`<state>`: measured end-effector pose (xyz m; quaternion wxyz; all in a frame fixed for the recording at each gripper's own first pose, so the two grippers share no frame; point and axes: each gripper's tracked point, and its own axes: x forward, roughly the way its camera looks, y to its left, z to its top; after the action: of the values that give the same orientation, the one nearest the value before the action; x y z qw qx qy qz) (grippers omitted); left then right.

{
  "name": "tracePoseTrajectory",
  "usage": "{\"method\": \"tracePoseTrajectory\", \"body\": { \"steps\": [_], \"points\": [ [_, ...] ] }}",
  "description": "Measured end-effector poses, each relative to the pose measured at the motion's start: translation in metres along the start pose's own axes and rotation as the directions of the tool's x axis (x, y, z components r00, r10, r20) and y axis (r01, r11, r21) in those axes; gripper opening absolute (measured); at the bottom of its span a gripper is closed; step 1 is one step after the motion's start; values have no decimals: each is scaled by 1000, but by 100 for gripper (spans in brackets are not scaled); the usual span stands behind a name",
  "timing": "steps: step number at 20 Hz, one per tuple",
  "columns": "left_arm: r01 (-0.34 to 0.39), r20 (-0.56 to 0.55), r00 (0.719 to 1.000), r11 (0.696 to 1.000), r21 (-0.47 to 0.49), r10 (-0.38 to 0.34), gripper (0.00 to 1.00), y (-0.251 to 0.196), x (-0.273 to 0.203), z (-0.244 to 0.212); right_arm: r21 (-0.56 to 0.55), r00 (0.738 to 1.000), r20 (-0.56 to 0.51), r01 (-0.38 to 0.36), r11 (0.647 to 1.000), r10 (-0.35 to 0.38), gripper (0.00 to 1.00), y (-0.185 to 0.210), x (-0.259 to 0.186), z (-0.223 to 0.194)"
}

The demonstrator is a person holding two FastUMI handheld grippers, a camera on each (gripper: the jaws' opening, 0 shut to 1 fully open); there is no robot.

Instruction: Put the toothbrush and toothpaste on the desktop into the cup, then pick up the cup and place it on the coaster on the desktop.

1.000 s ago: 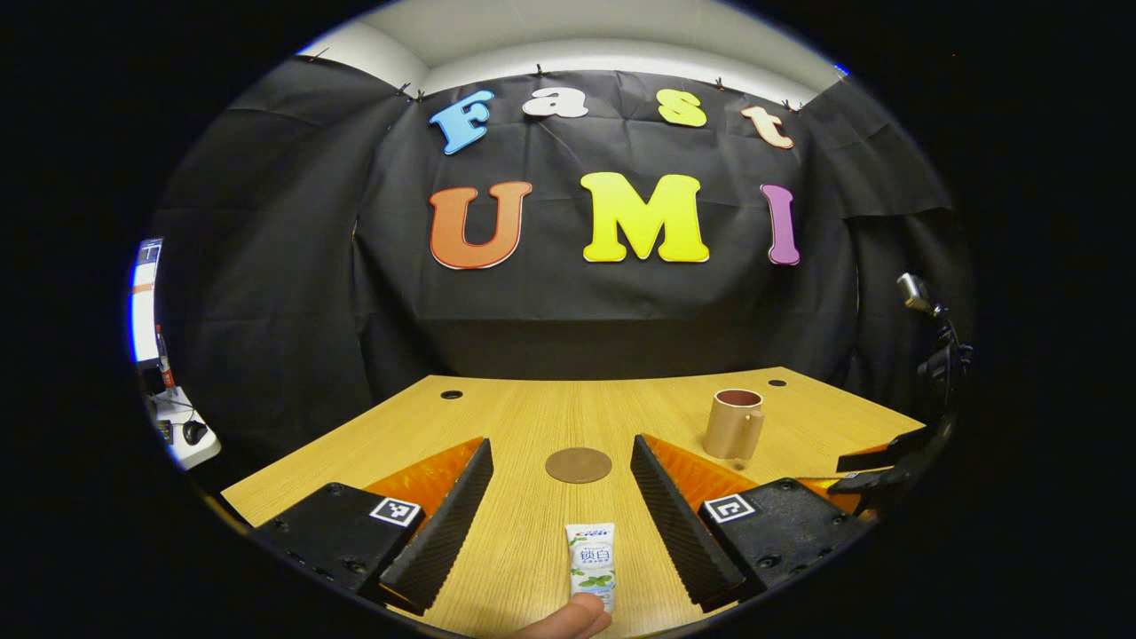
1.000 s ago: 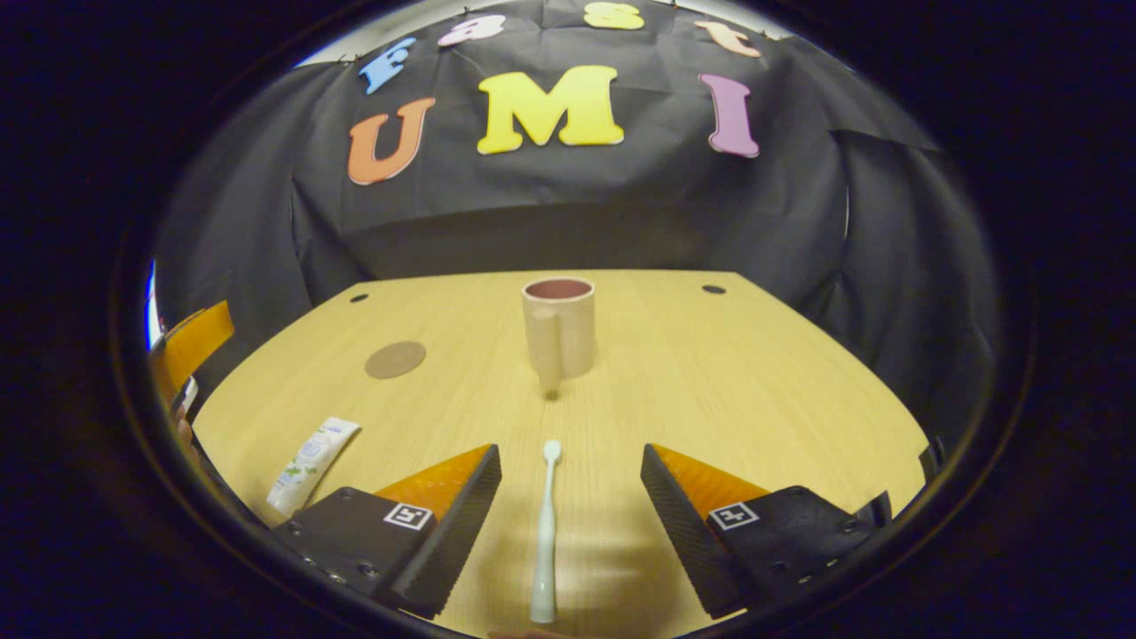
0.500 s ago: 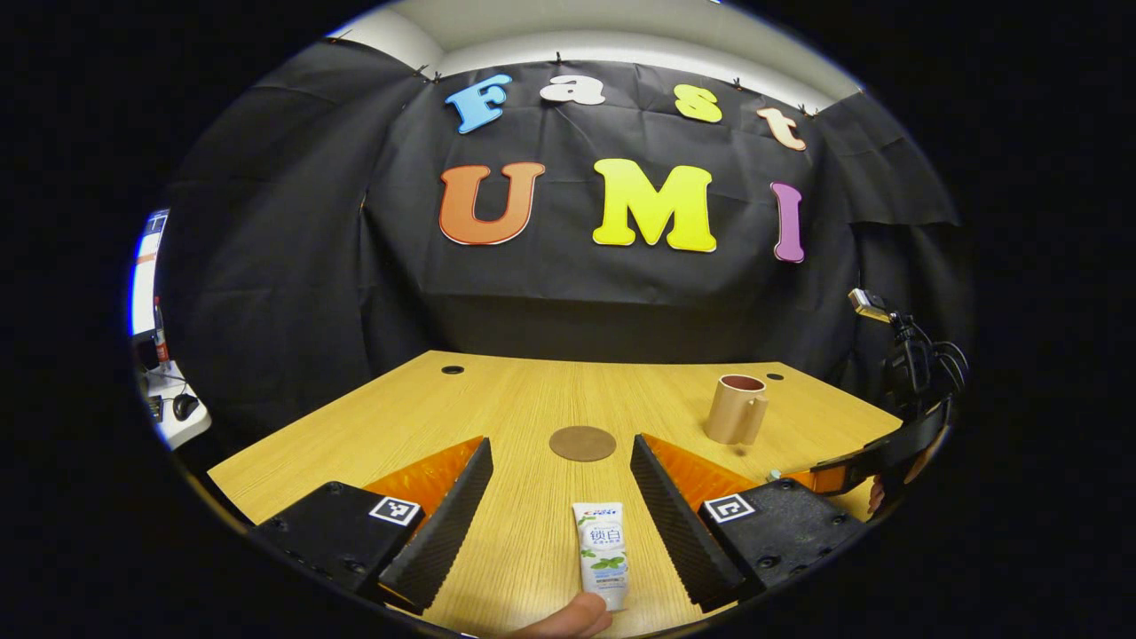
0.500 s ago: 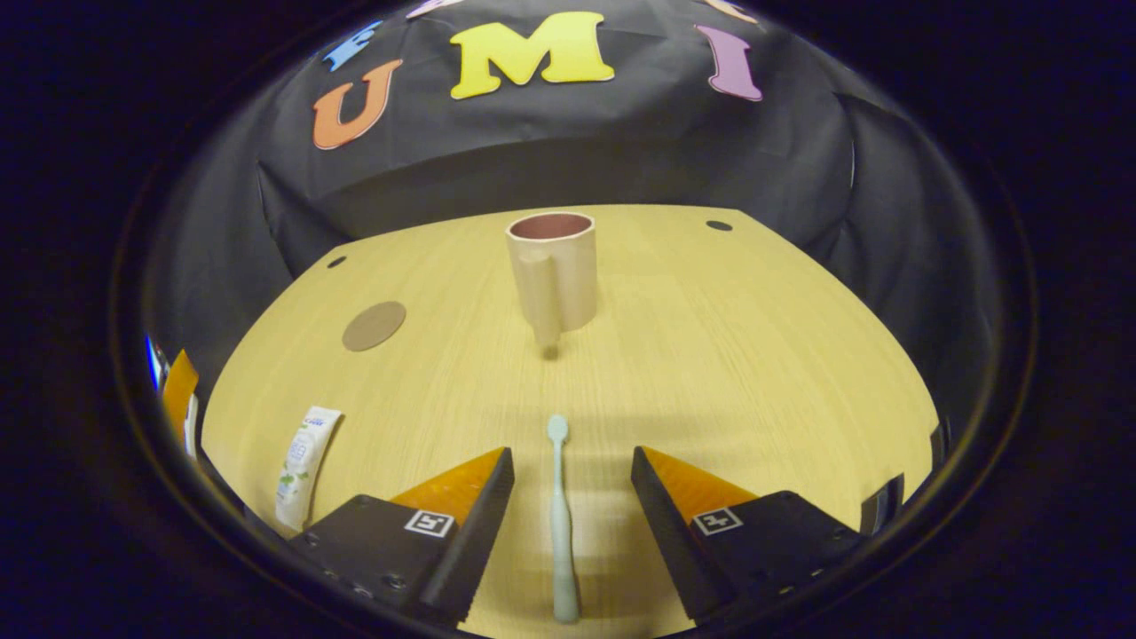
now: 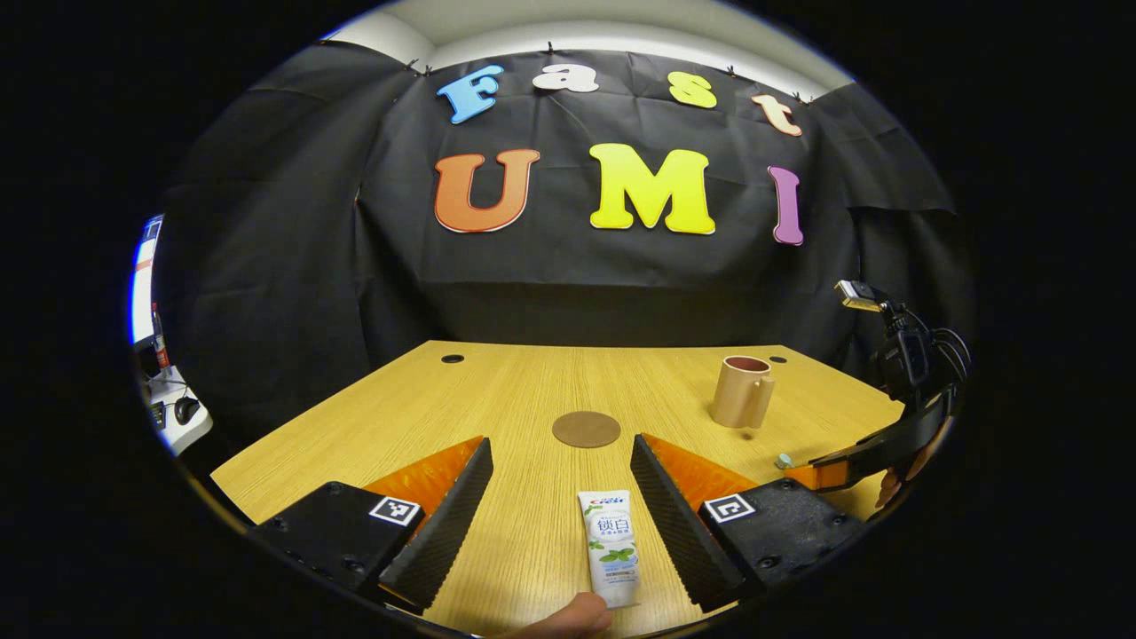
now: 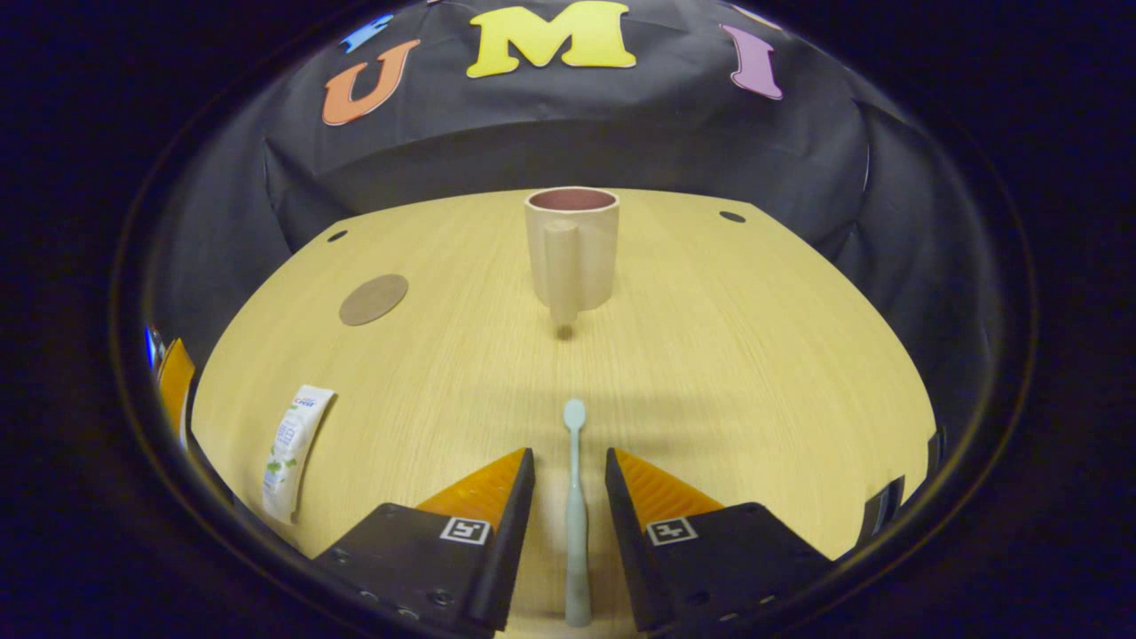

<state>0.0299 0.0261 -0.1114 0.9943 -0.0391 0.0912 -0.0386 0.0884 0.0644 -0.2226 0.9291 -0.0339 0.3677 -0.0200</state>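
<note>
A white toothpaste tube (image 5: 610, 546) lies flat on the wooden desktop (image 5: 444, 399) between the wide-apart fingers of my left gripper (image 5: 559, 441), nearer the right finger and touching neither. A pale toothbrush (image 6: 575, 497) lies lengthwise between the fingers of my right gripper (image 6: 570, 454), whose jaws stand narrow with a small gap on each side of the handle. The beige cup (image 6: 572, 244) stands upright straight ahead, handle toward me, with the round brown coaster (image 6: 374, 299) to its left. In the left gripper view the coaster (image 5: 586, 429) is just ahead and the cup (image 5: 742, 391) is to the right.
A fingertip (image 5: 568, 617) shows at the bottom edge by the tube's near end. The right gripper (image 5: 879, 444) and the toothbrush head (image 5: 783, 461) appear at the right. Cable holes (image 5: 452, 358) mark the desk's far corners. A side desk with a mouse (image 5: 182, 408) stands left.
My right gripper's fingers have narrowed around the toothbrush handle and the cup looks closer. The toothpaste now sits a little farther up between the left fingers, which stay wide.
</note>
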Motion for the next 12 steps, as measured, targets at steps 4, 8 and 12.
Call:
{"method": "tracePoseTrajectory", "body": {
  "steps": [4,8,12],
  "points": [
    [-13,8,1000,1000,11,13,100,2,5,8,12,1000,-16,-11,1000,12,40,-1,3,-4],
    [-22,-5,1000,1000,10,22,100,2,8,5,-5,1000,-13,-12,1000,12,36,-2,-6,-5],
    [-25,-28,999,1000,-6,25,100,4,11,-2,-12,999,-5,-36,999,36,5,1,0,-7]
  ]
}}
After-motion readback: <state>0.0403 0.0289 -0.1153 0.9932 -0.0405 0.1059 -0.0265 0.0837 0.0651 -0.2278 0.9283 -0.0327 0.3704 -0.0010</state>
